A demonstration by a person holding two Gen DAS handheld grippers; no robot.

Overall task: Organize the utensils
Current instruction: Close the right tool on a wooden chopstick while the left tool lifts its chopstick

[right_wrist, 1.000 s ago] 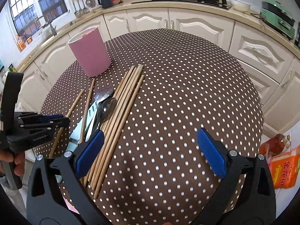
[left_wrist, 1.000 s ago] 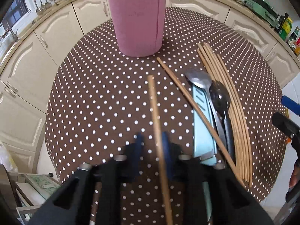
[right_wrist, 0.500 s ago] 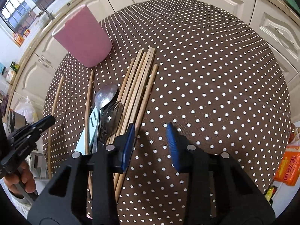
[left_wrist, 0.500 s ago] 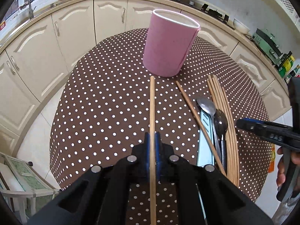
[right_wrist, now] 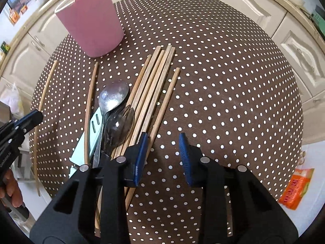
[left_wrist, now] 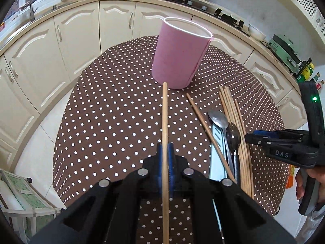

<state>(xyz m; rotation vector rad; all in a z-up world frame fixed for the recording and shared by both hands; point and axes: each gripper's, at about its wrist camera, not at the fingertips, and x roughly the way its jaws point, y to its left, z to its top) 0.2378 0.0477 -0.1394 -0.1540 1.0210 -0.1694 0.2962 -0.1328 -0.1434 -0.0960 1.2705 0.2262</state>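
Now the left tool (left_wrist: 165, 158) is clamped shut on one slim round wooden chopstick (left_wrist: 165, 122), its tip aimed at the tall pink cylindrical cup (left_wrist: 179, 55) standing on the brown polka-dot counter (left_wrist: 105, 122). Light and stiff, it could swivel between the pads. The right tool (right_wrist: 162, 154) has just been narrowing, nothing gripped, above the loose bundle of wooden chopsticks (right_wrist: 154, 81) lying beside two slick metal spoons (right_wrist: 113, 99); mid-shaft looks like the best hold.

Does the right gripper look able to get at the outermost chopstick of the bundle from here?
Probably yes. The right gripper has just been closing, jaws apart with nothing between them, and the outermost chopstick lies uncovered beside its left pad.
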